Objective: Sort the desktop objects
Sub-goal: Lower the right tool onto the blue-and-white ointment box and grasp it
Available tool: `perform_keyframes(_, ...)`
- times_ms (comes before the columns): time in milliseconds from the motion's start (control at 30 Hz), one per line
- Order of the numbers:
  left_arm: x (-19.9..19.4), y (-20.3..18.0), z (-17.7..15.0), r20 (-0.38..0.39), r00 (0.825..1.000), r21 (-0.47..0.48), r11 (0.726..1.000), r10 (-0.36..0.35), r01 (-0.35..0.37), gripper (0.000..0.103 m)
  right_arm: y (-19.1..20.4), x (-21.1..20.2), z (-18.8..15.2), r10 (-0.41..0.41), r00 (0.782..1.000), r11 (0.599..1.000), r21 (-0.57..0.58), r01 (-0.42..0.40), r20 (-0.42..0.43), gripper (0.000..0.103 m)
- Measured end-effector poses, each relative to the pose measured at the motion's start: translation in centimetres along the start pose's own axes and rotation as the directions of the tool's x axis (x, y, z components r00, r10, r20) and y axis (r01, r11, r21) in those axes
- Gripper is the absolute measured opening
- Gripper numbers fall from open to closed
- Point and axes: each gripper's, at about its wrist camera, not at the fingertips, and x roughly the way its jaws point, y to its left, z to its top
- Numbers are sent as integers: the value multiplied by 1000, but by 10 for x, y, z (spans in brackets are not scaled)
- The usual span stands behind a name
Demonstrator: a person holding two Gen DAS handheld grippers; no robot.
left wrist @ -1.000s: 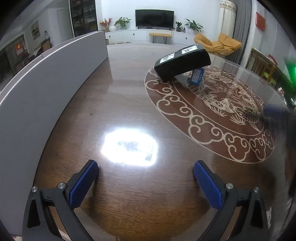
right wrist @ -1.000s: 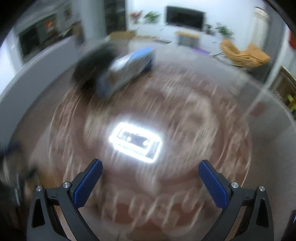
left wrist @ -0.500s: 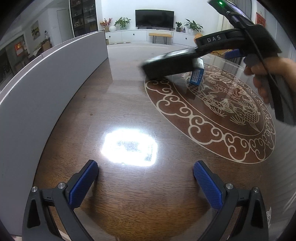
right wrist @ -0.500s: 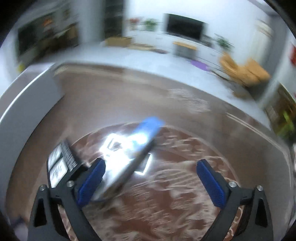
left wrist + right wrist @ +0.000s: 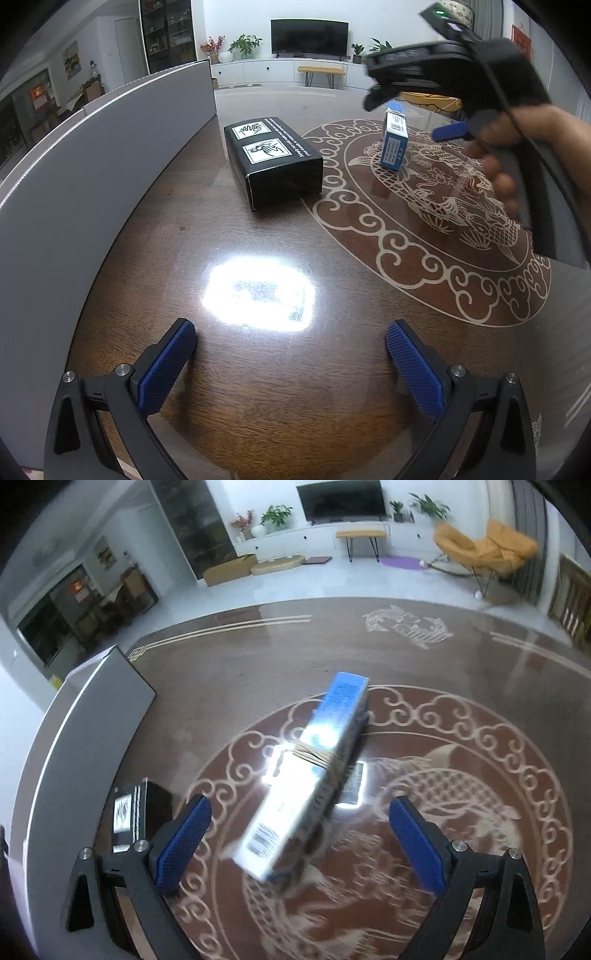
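Blue box [image 5: 314, 775] now sits between the right gripper [image 5: 299, 834], jaws apart and just closing, untouched; black box [image 5: 273, 158] beside it, released.

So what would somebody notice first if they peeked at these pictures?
Probably the blue box with rubber bands round it, standing on the swirly fish pattern of the shiny brown table, right between the wide-open fingers of the right gripper, whose jaws have just been closing a little. Next, the black box lying to its left near the grey board. The left gripper waits open over a bright glare.
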Motion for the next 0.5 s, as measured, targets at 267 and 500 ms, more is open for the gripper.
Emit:
perform_keyframes(267,1,-1,1,0,1000,0,1000,2,-2,103,-58,3,4,28,999,973,228,-34,30,71)
perform_keyframes(500,2,-1,2,0,1000,-1,1000,2,-2,103,-130,-28,-18,5,993,920,389,-53,122,71)
